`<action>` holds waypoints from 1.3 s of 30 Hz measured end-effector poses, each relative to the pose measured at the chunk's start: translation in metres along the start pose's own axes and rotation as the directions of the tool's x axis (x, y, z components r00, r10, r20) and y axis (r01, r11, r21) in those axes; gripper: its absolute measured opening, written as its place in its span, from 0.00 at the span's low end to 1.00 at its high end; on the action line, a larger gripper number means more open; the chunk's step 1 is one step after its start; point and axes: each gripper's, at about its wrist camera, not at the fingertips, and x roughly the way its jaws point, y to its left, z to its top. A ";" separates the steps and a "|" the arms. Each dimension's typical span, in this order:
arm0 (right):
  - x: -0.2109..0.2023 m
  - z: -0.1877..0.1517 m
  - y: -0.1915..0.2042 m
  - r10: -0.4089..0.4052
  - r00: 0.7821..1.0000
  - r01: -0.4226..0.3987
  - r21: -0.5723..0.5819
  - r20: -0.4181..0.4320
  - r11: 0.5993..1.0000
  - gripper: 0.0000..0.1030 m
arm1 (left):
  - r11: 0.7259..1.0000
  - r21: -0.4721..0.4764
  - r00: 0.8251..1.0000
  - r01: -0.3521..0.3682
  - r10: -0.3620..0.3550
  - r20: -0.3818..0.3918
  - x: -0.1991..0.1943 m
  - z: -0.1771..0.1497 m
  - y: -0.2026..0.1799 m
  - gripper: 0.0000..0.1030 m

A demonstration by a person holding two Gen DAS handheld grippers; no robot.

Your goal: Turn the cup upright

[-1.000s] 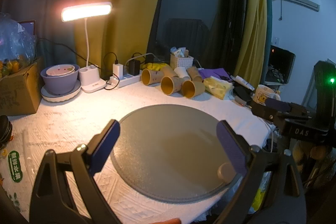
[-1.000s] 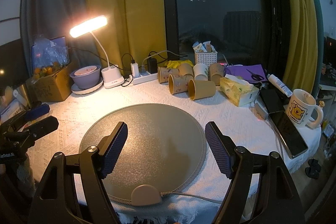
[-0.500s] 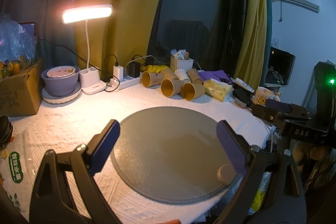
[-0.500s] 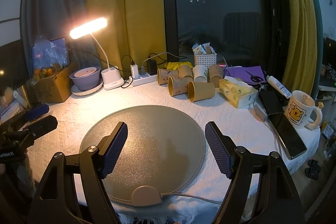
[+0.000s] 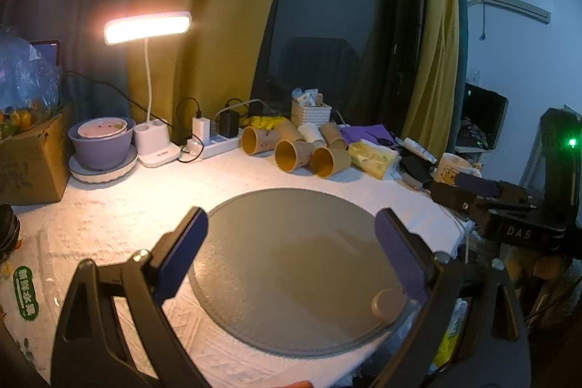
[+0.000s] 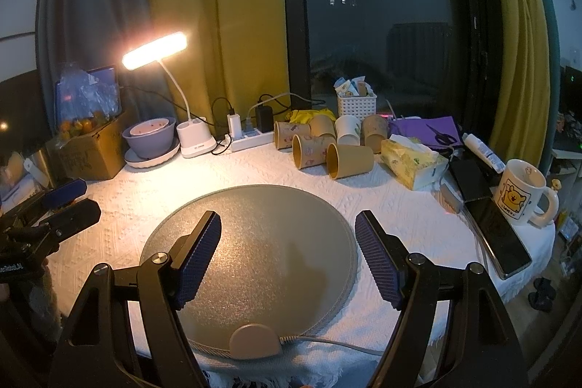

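Several tan paper cups lie on their sides in a cluster at the back of the table, beyond a round grey mat [image 6: 254, 242]. The nearest plain one [image 6: 349, 160] lies with its mouth toward the left; it also shows in the left wrist view [image 5: 329, 160]. My left gripper [image 5: 291, 253] is open and empty above the mat's near edge. My right gripper [image 6: 287, 250] is open and empty above the mat. Each gripper shows at the edge of the other's view.
A lit desk lamp [image 6: 156, 50], a purple bowl on a plate [image 6: 149, 137] and a cardboard box [image 6: 87, 148] stand at the back left. A tissue pack [image 6: 411, 162], a phone [image 6: 502, 239] and a bear mug [image 6: 520, 195] lie at the right. A power strip [image 6: 247, 140] sits behind.
Both grippers have drifted slightly, with the scene sinking a little in each view. The jaws stay open and the cups have not moved.
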 end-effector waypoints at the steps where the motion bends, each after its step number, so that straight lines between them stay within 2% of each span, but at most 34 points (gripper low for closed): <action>1: 0.000 0.000 0.000 0.000 1.000 0.000 0.000 0.000 1.000 0.77 | 1.000 0.000 1.000 0.001 -0.001 0.000 0.000 0.000 0.001 0.91; 12: 0.002 0.005 0.003 -0.002 1.000 0.002 -0.004 -0.007 1.000 0.77 | 1.000 -0.004 1.000 0.013 -0.013 -0.010 0.010 0.002 0.002 0.91; 20: 0.025 0.012 -0.001 0.001 0.999 -0.001 -0.002 -0.034 1.000 0.77 | 0.999 0.008 0.998 0.032 -0.032 -0.048 0.033 0.007 0.004 0.91; 26: 0.048 0.015 -0.016 -0.008 0.999 0.008 0.010 -0.047 1.000 0.77 | 0.998 0.049 0.996 0.042 -0.038 -0.079 0.064 0.020 0.011 0.91; 32: 0.077 0.021 -0.035 -0.029 0.997 0.031 0.036 -0.072 0.999 0.77 | 0.992 0.117 0.990 0.047 -0.031 -0.140 0.112 0.031 0.016 0.91; 39: 0.117 0.028 -0.057 -0.037 0.992 0.043 0.055 -0.120 0.998 0.77 | 0.973 0.220 0.979 0.064 -0.019 -0.204 0.166 0.042 0.009 0.91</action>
